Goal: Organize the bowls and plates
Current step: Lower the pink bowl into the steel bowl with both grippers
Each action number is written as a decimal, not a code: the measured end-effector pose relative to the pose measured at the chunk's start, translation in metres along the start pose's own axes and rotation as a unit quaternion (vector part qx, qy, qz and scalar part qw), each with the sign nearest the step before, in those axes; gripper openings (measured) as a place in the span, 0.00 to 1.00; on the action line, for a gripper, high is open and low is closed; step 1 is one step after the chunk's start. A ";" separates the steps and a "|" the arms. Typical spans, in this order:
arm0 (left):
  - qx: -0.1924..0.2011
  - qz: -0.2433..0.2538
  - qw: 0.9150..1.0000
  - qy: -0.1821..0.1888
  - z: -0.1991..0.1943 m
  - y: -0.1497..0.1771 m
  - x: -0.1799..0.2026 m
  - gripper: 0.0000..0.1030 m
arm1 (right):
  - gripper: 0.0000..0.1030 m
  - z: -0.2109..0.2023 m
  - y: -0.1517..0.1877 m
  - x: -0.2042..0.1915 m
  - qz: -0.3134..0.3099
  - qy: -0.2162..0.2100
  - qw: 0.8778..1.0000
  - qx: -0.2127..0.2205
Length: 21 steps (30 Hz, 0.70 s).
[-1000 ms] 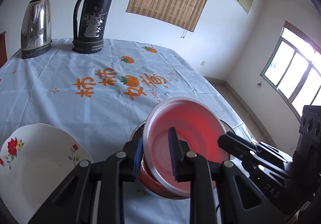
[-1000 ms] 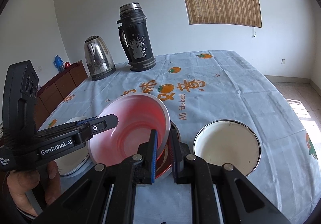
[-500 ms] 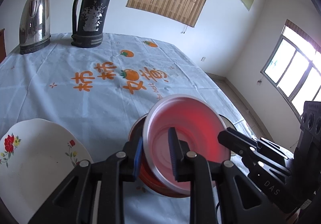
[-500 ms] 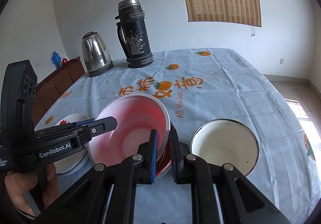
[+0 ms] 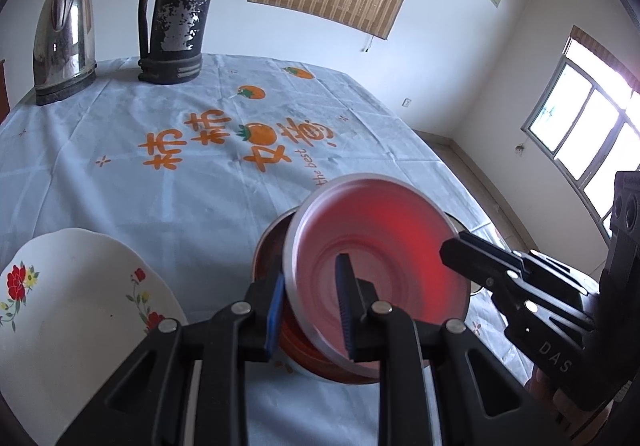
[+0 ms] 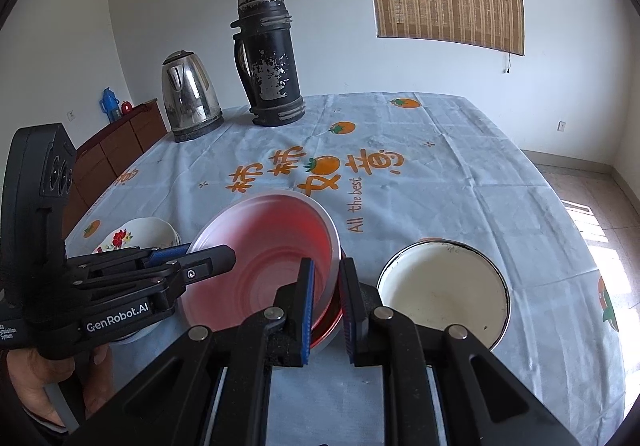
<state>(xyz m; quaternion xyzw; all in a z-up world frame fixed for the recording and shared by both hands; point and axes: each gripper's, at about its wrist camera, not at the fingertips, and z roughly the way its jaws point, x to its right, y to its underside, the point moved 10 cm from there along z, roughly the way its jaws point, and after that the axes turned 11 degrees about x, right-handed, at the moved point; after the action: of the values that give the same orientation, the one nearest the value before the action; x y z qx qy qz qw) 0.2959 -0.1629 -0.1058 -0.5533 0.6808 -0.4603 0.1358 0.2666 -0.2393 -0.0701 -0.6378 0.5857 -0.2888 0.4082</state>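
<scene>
Near edge of table (image 5: 180, 206), middle: pink bowl (image 5: 380, 258), tilted, lower lip dipping into red bowl (image 5: 272, 246) beneath. Pinched on two sides: left gripper (image 5: 310, 302) closed on its left rim, right gripper (image 6: 326, 306) closed on its right rim, one pad inside, one outside.

Against a second back: almost no shift. Same tilt, same two clamps, right-hand pinch perhaps a hair looser, hard to tell.

Reads as nesting under way, not finished: not seated flat, no release yet.

Toward near-right corner: white enamel bowl (image 6: 440, 286), apart from the stack. Near-left corner: floral plate (image 5: 80, 306).

Likely left to do: levelling, lowering, letting go, then white bowl and plate.
</scene>
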 end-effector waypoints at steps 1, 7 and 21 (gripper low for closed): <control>-0.001 0.000 1.000 0.000 0.000 0.000 0.000 0.20 | 0.15 0.000 0.000 0.000 -0.001 0.000 1.000 -0.003; -0.015 0.000 1.000 0.003 0.003 0.004 -0.001 0.20 | 0.15 0.004 -0.001 0.000 -0.013 0.001 1.000 -0.017; -0.030 -0.015 0.999 0.008 0.004 0.006 -0.005 0.20 | 0.15 0.018 0.008 0.000 -0.021 0.003 0.999 -0.051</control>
<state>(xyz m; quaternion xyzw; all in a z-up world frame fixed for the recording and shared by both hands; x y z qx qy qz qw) 0.2967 -0.1606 -0.1147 -0.5635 0.6871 -0.4462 0.1065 0.2778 -0.2354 -0.0859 -0.6688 0.5876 -0.2690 0.3676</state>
